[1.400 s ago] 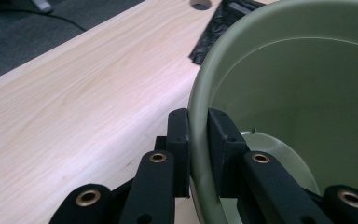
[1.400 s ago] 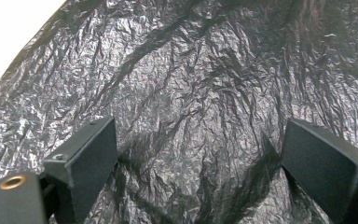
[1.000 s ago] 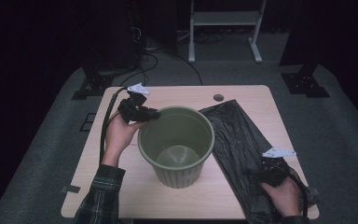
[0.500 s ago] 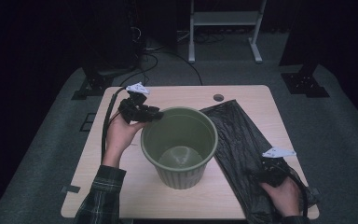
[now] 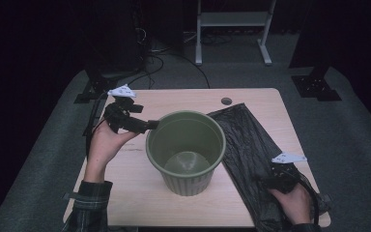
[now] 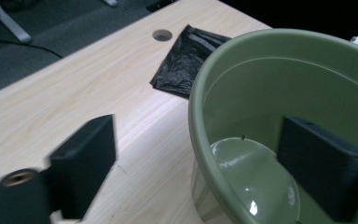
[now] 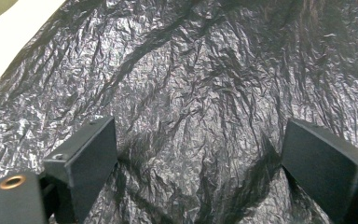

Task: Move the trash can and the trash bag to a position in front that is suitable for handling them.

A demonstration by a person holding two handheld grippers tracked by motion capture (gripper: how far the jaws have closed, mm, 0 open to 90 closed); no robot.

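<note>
Now the bin (image 5: 185,152) stands upright in the middle of the tabletop (image 5: 140,208), a bit further right than a second ago, and its right side touches the black bag (image 5: 251,154). The left claw (image 5: 150,125) has just been opening; its jaws stand spread with the bin's rim between them, one inside and one outside, no longer pinching it. So the bin seems placed and released. The right claw (image 5: 265,180) is spread too, low over the flat bag; I judge the bag comes next.
</note>
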